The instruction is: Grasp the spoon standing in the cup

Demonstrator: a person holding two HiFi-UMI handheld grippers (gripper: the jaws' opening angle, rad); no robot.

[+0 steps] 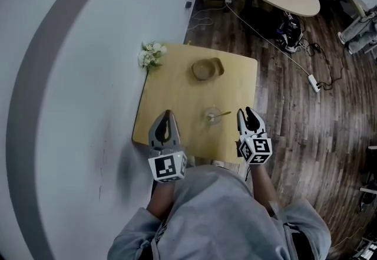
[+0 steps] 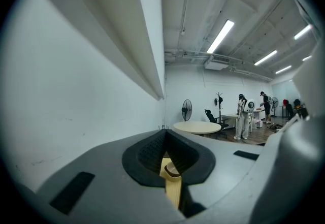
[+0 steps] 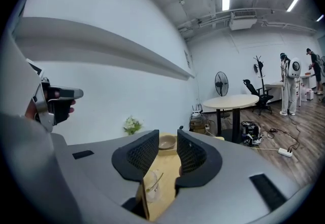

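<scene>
1. Table (image 1: 177,76) – pale wood. It lies under and ahead of both claws.
2. Right claw (image 1: 245,112) – jaws parted, nothing between the pads. Left claw (image 1: 167,114) – jaws together, empty, hanging over the near table edge.
3. Bowl (image 1: 206,69) – well ahead of the right claw, beyond the cup. Flowers (image 1: 150,54) – far ahead, off to its left.
4. Cup (image 1: 212,116) – clear glass, just left of the right claw's tips. In the right gripper view it shows low in the jaw gap, not yet reached.
5. Spoon (image 1: 221,115) – stands in the cup, with its handle leaning toward the right claw.
6. Risks, as I judge them: the light cup could tip if a jaw strikes its rim. The thin, slanted handle could slip if the pads close off-centre. Lifting at an angle could drag the cup along.
7. Writing: none legible. The only markings are the square markers on the claws' cubes.
</scene>
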